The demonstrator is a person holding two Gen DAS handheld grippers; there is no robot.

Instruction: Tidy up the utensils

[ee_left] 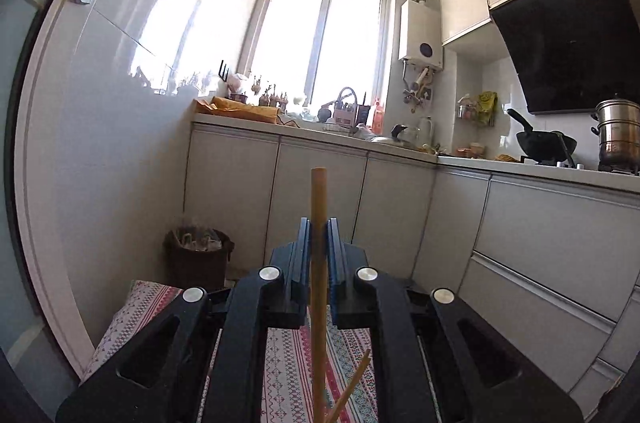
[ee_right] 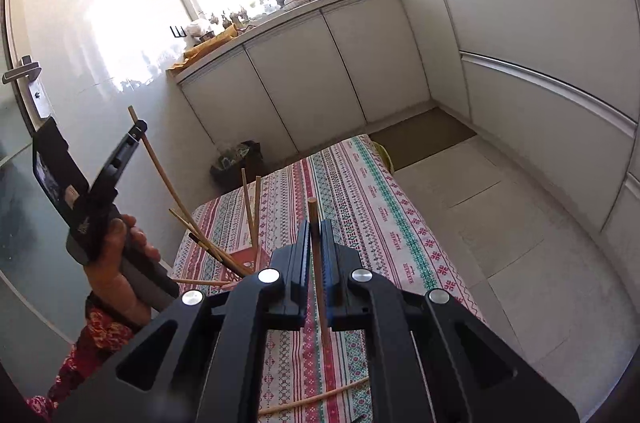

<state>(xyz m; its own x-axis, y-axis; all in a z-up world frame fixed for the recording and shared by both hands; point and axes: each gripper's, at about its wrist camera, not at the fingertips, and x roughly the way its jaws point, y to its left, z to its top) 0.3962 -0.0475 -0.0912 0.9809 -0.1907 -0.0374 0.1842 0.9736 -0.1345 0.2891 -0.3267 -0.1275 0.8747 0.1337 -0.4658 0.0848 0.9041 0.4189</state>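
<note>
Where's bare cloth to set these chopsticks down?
Free: the patterned tablecloth ahead of the right tool, out to its far edge by the floor. Crowded: the near-left corner, where upright chopsticks fan out beside the left tool; one loose chopstick lies nearest.

The left chopstick (ee_left: 319, 303) runs off the bottom edge at six o'clock; windowsill clutter (ee_left: 272, 99) stays unreadable.

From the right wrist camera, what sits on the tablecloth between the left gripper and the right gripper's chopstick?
In the right wrist view, a cluster of chopsticks standing at angles lies between the left gripper and the right gripper's chopstick.
</note>
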